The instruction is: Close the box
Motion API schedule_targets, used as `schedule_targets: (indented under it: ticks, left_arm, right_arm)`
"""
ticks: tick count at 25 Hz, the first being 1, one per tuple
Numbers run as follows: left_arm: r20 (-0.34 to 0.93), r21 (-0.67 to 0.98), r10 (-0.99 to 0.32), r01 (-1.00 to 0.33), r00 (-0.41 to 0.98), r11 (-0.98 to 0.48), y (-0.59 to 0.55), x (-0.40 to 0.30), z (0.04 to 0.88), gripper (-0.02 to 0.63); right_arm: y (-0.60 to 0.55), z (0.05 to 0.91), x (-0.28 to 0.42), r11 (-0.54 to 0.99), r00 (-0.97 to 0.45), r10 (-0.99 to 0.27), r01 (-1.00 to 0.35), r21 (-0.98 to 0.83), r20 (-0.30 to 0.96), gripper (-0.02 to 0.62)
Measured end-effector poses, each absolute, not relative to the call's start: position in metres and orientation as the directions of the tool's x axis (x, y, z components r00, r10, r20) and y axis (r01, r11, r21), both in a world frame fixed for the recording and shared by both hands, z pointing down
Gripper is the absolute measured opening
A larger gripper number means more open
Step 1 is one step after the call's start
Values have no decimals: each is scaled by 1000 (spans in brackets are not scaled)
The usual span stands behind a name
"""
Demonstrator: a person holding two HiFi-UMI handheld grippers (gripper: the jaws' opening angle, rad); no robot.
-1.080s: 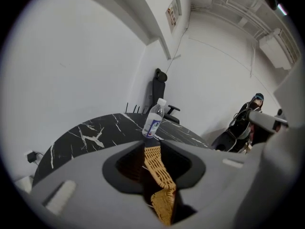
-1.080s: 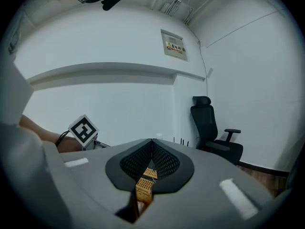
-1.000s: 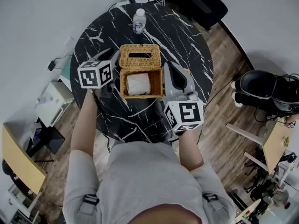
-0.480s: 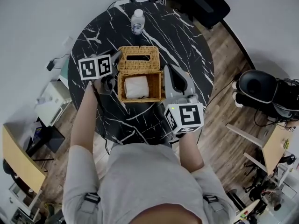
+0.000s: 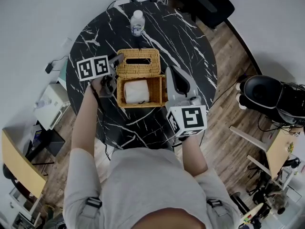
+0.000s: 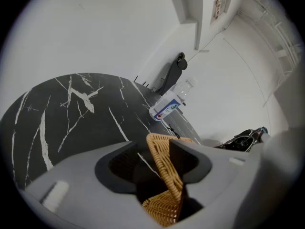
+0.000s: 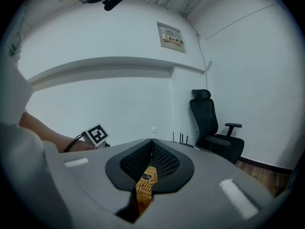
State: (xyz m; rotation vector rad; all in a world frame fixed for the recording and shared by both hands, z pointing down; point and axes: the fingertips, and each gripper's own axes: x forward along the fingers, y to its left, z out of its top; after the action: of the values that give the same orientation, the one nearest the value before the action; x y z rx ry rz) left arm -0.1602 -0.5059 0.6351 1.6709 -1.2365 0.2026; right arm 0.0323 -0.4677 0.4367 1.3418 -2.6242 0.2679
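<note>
The left gripper (image 6: 155, 165) is released: its jaws have just been opening and stand wide apart, with the left edge of the wicker lid (image 5: 138, 62) between them, resting against one jaw but not pinched. The right gripper (image 7: 150, 157) is clenched on the right wall of the wicker box (image 5: 138, 104), apparently steadying it. The box sits in the middle of a round black marble counter (image 5: 186, 42), its lid thrown back on the far side, slot facing up. A white tissue roll (image 5: 137, 90) lies exposed inside. A water bottle (image 5: 137, 23) stands well beyond, at the far edge. Judging by this, closing has barely begun: the lid has yet to be gripped, swung toward the near side and set down over the opening
</note>
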Motion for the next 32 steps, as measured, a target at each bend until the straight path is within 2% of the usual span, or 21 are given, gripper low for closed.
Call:
schedule_targets:
  ticks: [13,32]
  left_arm:
    - [571,646,-666,-763,481,2,-512,-155,613,223]
    - [510,491,-743,-856,433,-161,-502,-153,540,204]
  right_arm:
    - [-468,434,34,571,-571,-787,-818,-76,233,5]
    - [-448,406,36,566,-566,-805,-823,-59,175,5]
